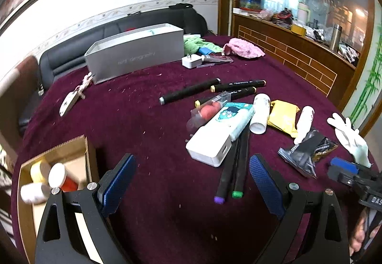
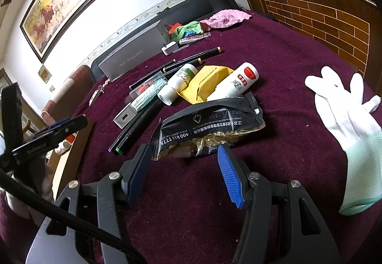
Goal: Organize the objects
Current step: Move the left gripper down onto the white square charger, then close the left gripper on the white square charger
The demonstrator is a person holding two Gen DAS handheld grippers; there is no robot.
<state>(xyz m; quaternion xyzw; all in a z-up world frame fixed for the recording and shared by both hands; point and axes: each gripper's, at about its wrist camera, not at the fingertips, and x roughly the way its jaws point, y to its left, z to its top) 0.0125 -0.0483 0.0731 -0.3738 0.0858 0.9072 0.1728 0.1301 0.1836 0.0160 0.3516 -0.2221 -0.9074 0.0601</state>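
My left gripper (image 1: 191, 182) hangs open over bare purple cloth with nothing between its blue pads. Left of it a cardboard box (image 1: 88, 156) holds several small bottles (image 1: 57, 175). Ahead lie a white power bank (image 1: 210, 144) and two black markers (image 1: 230, 168). My right gripper (image 2: 183, 166) is open. The near edge of a black foil packet (image 2: 210, 128) lies just between its fingertips, and the pads do not press on it. Behind the packet are a red-labelled white bottle (image 2: 238, 82), a yellow packet (image 2: 205, 82) and another white bottle (image 2: 179, 85).
A white glove (image 2: 346, 108) lies right of the packet. A silver box (image 1: 136, 51) stands at the back, with more markers (image 1: 191, 91), a charger (image 1: 191, 61) and green and pink cloths (image 1: 243, 48) nearby. A wooden counter (image 1: 298, 58) borders the table on the right.
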